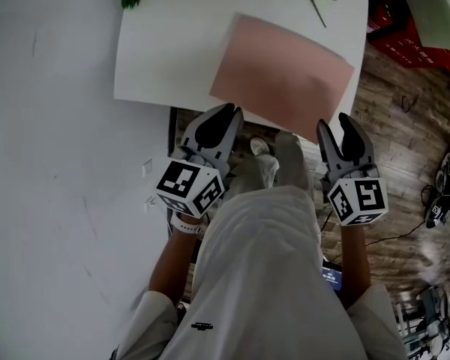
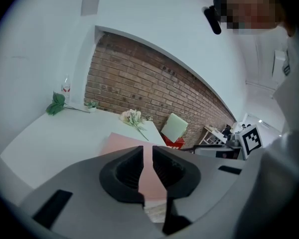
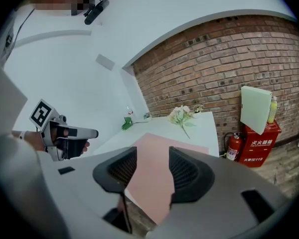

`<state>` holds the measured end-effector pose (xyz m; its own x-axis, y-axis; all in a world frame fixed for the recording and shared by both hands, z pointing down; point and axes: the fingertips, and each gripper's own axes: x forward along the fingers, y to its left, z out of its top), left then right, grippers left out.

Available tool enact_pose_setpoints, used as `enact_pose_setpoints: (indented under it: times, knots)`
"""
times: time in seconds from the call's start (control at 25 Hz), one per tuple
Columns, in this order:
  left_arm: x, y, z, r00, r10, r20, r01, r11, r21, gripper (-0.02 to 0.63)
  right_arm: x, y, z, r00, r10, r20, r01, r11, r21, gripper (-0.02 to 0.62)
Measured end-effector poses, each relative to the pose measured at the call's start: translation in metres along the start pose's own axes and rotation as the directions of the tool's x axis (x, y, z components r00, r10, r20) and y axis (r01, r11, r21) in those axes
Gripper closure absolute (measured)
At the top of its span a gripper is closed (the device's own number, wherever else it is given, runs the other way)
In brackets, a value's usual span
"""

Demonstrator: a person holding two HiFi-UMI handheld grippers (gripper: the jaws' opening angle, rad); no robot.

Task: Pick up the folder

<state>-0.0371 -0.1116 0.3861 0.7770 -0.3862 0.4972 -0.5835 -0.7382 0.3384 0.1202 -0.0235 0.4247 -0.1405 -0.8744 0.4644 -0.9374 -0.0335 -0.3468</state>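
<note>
Pink folder (image 1: 281, 77) seen laid flat on white table (image 1: 165, 51), just ahead of both grippers, untouched, left gripper (image 1: 231, 112) held closed and empty, right gripper (image 1: 334, 122) held jaws apart, nothing gripped

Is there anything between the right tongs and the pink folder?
Nothing. In the right gripper view the folder appears directly beyond the open right tongs, with no object in that gap.

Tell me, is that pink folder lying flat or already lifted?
Lying flat: the folder rests on the white table, by its near edge.
</note>
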Motion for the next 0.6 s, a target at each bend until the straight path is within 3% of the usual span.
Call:
enact_pose_setpoints:
  times: [0.2,0.28,0.36,0.56,0.6]
  knots:
    - [0.021,0.002,-0.008,0.999,-0.020,-0.045,0.020,1.000,-0.008,0.511,0.017,-0.015,-0.006,1.000,-0.011,-0.026,0.011,1.000,0.025,0.348]
    - [0.030,0.002,-0.012,0.998,-0.029,-0.063,0.028,1.000,-0.010,0.503,0.025,-0.020,-0.010,0.999,-0.013,-0.046,0.014,1.000,0.024,0.256]
    - [0.039,0.002,-0.018,0.995,-0.048,-0.087,0.047,0.999,-0.012,0.481,0.032,-0.025,-0.013,0.998,-0.016,-0.060,0.017,1.000,0.026,0.232]
    - [0.060,0.002,-0.025,0.986,-0.080,-0.146,0.085,0.996,0.029,0.298,0.047,-0.037,-0.021,0.996,-0.014,-0.088,0.020,0.997,0.068,0.155]
    - [0.064,0.004,-0.025,0.986,-0.075,-0.150,0.081,0.996,0.034,0.287,0.049,-0.039,-0.023,0.995,-0.016,-0.094,0.024,0.997,0.076,0.143]
